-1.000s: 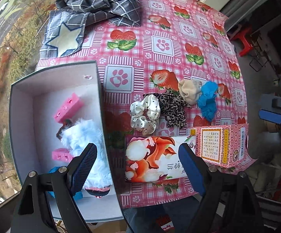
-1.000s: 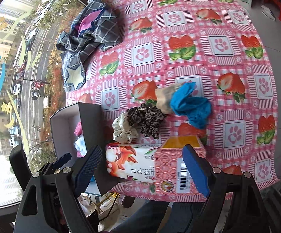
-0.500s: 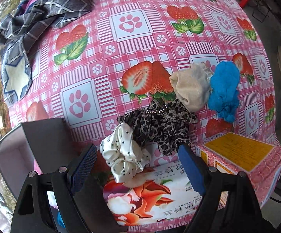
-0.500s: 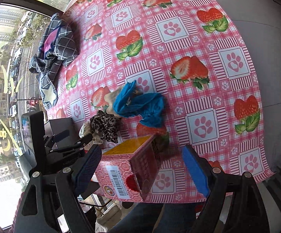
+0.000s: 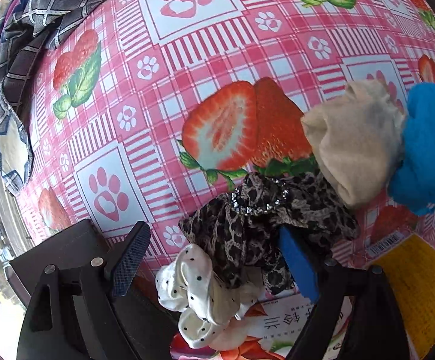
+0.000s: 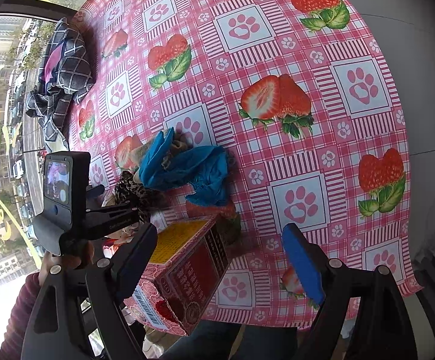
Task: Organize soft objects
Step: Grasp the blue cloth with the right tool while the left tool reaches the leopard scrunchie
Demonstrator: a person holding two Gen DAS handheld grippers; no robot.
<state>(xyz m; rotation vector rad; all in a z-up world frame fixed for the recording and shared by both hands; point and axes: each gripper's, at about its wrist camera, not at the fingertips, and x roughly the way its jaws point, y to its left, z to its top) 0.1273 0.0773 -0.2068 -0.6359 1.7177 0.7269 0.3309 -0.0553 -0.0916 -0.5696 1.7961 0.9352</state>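
In the left wrist view my left gripper (image 5: 214, 265) is open, its jaws either side of a white polka-dot scrunchie (image 5: 197, 295) and a leopard-print scrunchie (image 5: 265, 213). A beige cloth (image 5: 352, 150) and a blue cloth (image 5: 424, 150) lie just right of them. In the right wrist view my right gripper (image 6: 220, 267) is open and empty above the table's front edge, over a pink box (image 6: 187, 273). The blue cloth (image 6: 187, 168) and leopard scrunchie (image 6: 130, 189) lie beyond it. The left gripper body (image 6: 97, 219) shows at left.
A pink strawberry-and-paw tablecloth (image 6: 277, 45) covers the table. A plaid garment (image 5: 37, 15) is heaped at the far left (image 6: 64, 69). A floral tissue pack (image 5: 277, 330) lies under the left gripper beside the yellow-topped pink box (image 5: 412, 270). The dark storage box corner (image 5: 67, 249) is at lower left.
My left gripper has moved forward and down, close over the scrunchies; the storage box has slid out of its view. My right gripper has swung right, toward the pink box and table edge.
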